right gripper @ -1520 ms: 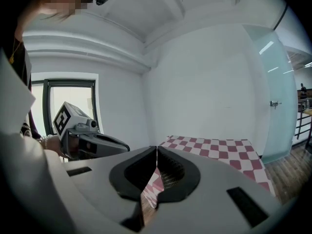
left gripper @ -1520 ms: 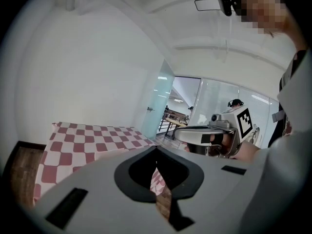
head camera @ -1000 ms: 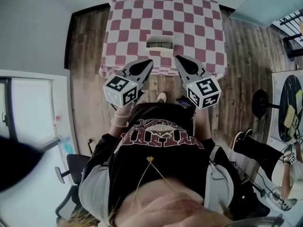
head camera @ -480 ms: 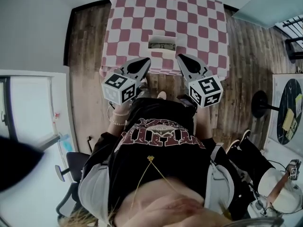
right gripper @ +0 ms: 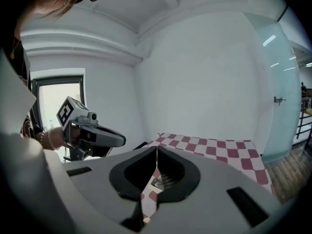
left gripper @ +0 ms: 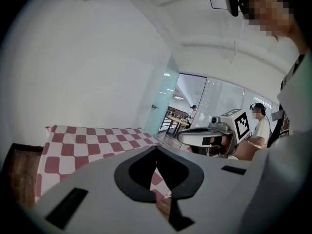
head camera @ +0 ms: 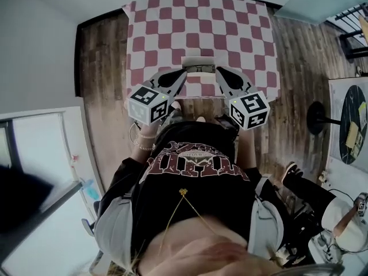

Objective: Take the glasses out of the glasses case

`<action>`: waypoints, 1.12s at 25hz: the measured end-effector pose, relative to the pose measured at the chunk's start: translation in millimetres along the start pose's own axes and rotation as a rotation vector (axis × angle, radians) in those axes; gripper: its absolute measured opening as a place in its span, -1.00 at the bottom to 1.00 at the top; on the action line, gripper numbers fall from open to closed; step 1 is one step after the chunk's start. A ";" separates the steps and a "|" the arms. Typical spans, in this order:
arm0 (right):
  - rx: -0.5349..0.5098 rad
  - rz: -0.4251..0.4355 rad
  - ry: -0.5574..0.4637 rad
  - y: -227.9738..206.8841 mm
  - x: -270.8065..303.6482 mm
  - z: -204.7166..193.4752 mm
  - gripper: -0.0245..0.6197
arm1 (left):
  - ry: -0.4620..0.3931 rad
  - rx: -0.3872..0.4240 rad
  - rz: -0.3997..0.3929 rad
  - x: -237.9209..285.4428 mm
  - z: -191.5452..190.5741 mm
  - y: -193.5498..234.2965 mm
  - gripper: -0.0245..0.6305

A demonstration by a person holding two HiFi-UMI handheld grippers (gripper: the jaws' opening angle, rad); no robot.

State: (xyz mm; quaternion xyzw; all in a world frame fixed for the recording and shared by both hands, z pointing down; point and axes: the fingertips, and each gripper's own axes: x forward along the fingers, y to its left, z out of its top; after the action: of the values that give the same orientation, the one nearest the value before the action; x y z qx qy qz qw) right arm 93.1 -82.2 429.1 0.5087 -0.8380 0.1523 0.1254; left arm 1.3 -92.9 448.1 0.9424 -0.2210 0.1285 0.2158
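A pale open glasses case [head camera: 198,62] with dark glasses inside lies near the front edge of the checkered table [head camera: 172,27]. My left gripper [head camera: 184,72] points at the case's front left corner, its jaws closed tip to tip with nothing between them. My right gripper [head camera: 218,71] sits at the case's front right corner, also shut and empty. In the right gripper view a grey meshed bit of the case [right gripper: 164,181] shows through the gap behind the closed tips [right gripper: 156,149]. The left gripper view shows closed tips [left gripper: 156,148] over the cloth, and the case is hidden.
Wooden floor [head camera: 100,79] surrounds the table. A black stand base [head camera: 315,119] and a round dark table [head camera: 351,125] are at the right. Another person sits at the lower right [head camera: 345,217]. A glass door [right gripper: 273,82] stands beyond the table.
Both grippers have moved forward from in front of the table to its front edge, closing in on either side of the case. Their jaws have stayed shut.
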 end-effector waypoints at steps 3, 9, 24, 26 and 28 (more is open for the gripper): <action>-0.019 -0.038 0.034 -6.9 16.8 -4.8 -0.86 | 0.010 0.006 -0.031 3.7 5.1 15.2 -0.93; 0.020 -0.090 0.055 -15.0 41.5 -11.3 -0.86 | 0.032 0.023 -0.080 7.3 12.7 46.8 -0.93; -0.057 -0.036 0.155 -31.5 78.3 -18.0 -0.86 | 0.025 -0.024 -0.065 12.7 14.2 68.2 -0.93; -0.043 0.007 0.164 -34.8 82.6 -18.4 -0.86 | 0.017 -0.043 -0.040 13.5 14.5 67.7 -0.93; -0.039 0.044 0.181 -37.7 86.9 -21.5 -0.86 | 0.007 -0.059 -0.017 14.3 14.8 66.5 -0.93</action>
State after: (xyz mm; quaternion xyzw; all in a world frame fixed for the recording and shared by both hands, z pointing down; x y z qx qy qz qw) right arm 88.7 -161.2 485.5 0.4716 -0.8371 0.1842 0.2072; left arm -15.5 -158.8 463.2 0.9371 -0.2158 0.1233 0.2452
